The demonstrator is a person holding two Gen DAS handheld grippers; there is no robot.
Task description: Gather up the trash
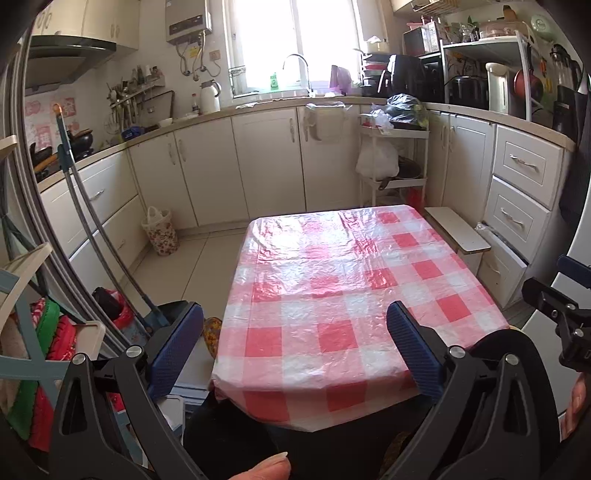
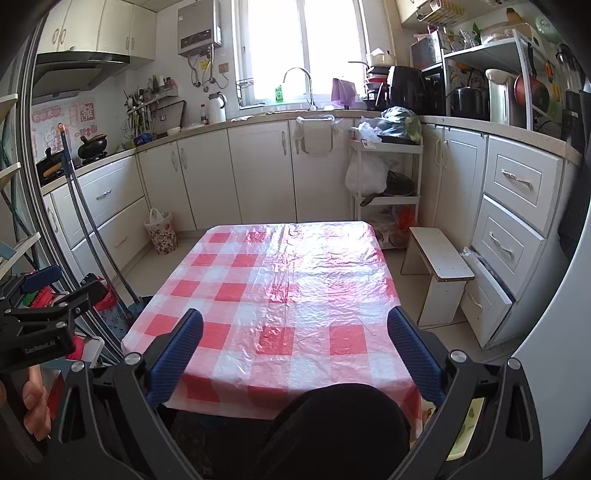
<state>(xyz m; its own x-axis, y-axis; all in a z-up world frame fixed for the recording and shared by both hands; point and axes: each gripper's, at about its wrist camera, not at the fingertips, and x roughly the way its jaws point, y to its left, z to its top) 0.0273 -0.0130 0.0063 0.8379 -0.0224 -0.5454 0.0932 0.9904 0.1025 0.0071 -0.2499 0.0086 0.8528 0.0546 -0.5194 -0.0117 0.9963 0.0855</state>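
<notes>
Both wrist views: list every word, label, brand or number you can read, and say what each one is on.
"GenRobot.AI": on the black body of the left gripper, seen at the left edge of the right wrist view.
Pink wall posters by the stove: large printed characters, too blurred to read.
Yellow sticker under the water heater: too small to read.
Green bottle on the windowsill: label unreadable.
Nothing else legible.

Spread left gripper (image 1: 295, 350) above checkered table (image 1: 351, 280)
</notes>
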